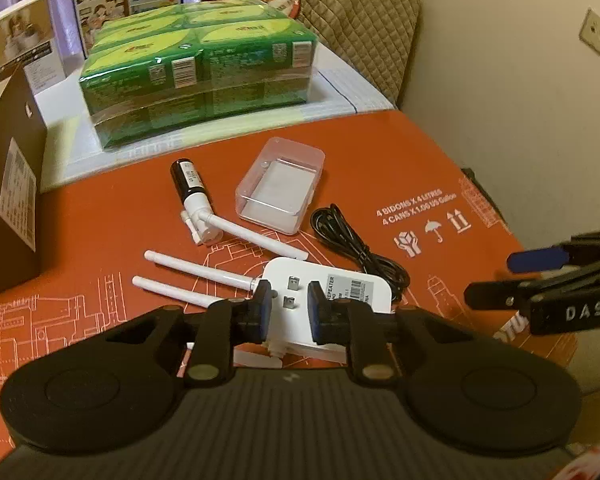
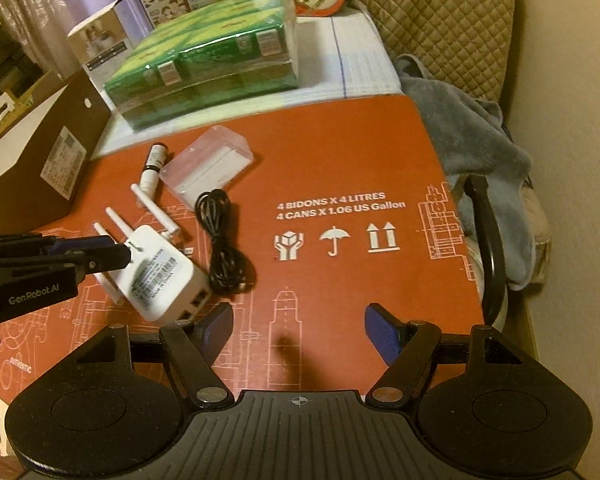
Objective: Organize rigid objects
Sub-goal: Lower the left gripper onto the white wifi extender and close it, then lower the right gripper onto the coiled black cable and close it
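Observation:
A white Wi-Fi repeater (image 1: 332, 292) with several white antennas lies on the orange cardboard surface (image 1: 380, 160). My left gripper (image 1: 288, 308) is shut on the repeater's body; in the right wrist view (image 2: 160, 272) it holds the repeater tilted with one end lifted. My right gripper (image 2: 298, 332) is open and empty over bare cardboard to the right of the repeater. A coiled black cable (image 2: 222, 240), a clear plastic box (image 1: 280, 184) and a black-and-white spray bottle (image 1: 192, 196) lie beyond the repeater.
A green shrink-wrapped pack of cartons (image 1: 196, 68) sits at the back. A dark cardboard box (image 1: 8, 200) stands at the left. A grey cloth (image 2: 472, 152) and a black chair arm (image 2: 492, 240) lie off the right edge. The wall is at the right.

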{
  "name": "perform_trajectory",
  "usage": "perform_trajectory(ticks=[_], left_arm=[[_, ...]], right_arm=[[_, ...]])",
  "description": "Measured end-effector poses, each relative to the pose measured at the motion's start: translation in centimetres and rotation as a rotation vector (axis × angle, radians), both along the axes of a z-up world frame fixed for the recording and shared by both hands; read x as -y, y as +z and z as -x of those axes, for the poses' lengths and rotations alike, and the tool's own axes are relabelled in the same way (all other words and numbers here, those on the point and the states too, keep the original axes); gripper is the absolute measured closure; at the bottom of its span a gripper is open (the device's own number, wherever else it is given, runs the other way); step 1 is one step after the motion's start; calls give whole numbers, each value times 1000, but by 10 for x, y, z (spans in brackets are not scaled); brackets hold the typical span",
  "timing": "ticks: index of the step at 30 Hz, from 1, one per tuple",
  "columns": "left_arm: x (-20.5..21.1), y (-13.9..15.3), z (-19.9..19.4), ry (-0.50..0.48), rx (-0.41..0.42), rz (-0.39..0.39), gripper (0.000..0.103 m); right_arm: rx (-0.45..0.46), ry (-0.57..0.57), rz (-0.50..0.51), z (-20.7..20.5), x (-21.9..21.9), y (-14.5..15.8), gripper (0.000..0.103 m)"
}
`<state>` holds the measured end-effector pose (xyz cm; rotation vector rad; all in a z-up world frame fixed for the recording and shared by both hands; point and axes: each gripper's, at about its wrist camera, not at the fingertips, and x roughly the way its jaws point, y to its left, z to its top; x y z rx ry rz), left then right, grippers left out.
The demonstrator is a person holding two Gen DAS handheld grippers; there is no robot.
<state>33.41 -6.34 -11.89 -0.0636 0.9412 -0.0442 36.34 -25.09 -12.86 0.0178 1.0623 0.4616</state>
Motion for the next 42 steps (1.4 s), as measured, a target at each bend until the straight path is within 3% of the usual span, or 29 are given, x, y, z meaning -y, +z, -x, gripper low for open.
perform_trajectory(ticks=[3,13,22,24,31,33,35,38,40,41,42], left_arm=[[1,-2,-1,-11,-4,-13,100],[-21,-1,13,21,-14,-34,100],[-69,2,44,108,-43,-54,100],[-77,2,51,128,-44,-52,100],[-98,3,65,161,-33,-51,100],[-104,2,65,184,-25,-63,100],[-109,1,63,211,-20,-74,100],[-114,2,58,254,-29,-42,96],[-115,4,59,308,-44,1,86],[-116,5,60,336,-55,19,74],[-116,6,62,370,-64,38,69]], right_arm=[[-3,-1,-3,-2,2,-1,33],[-3,36,-18,-13,-11,-5,33],[52,156,-30,-17,-45,-12,35],[70,182,-26,-18,-55,-15,47],[115,254,15,-25,-83,-29,69],[115,269,29,-26,-86,-33,81],[130,292,34,-22,-87,-35,81],[138,341,36,-15,-90,-35,81],[127,361,25,-10,-91,-35,81],[125,362,23,-8,-91,-35,81],[123,361,23,-7,-91,-35,81]])
